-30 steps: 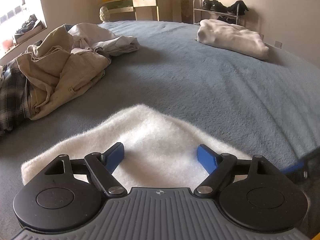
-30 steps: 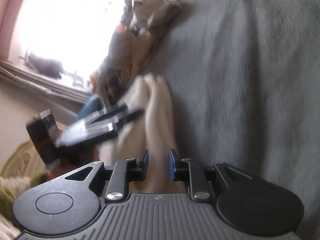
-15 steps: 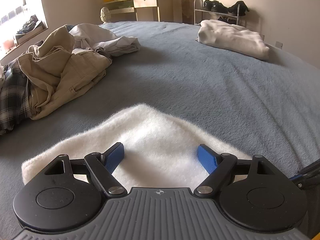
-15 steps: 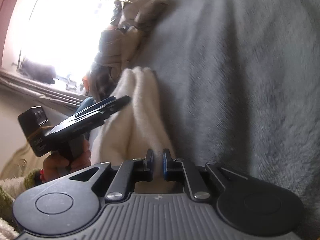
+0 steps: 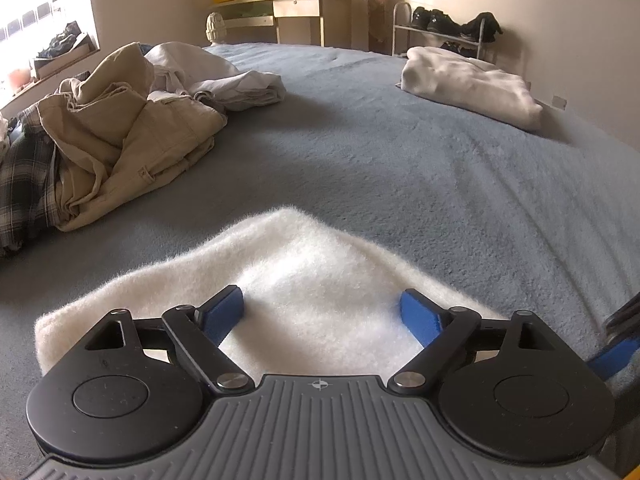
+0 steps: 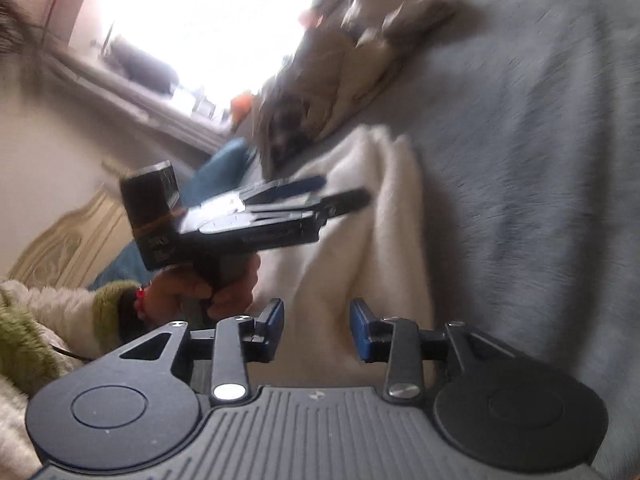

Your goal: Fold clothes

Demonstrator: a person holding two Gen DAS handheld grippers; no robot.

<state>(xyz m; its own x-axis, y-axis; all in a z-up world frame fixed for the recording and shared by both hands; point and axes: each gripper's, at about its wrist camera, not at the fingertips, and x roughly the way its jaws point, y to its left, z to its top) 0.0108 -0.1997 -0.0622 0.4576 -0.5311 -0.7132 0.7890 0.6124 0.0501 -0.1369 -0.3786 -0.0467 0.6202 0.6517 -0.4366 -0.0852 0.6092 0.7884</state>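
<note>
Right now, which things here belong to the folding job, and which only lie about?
Job: white cloth, beige pile, folded cream garment, left gripper, right gripper, its fingers just opening.
Lying about: desk, shoe rack.

Fuzzy white fleece garment (image 5: 304, 280) on a matt, short-piled grey-blue blanket (image 5: 400, 168).

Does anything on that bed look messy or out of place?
Yes: a rumpled heap of beige clothes lies unfolded on the bed, partly over a plaid garment. The white fluffy garment and a cream one farther off look folded.
</note>
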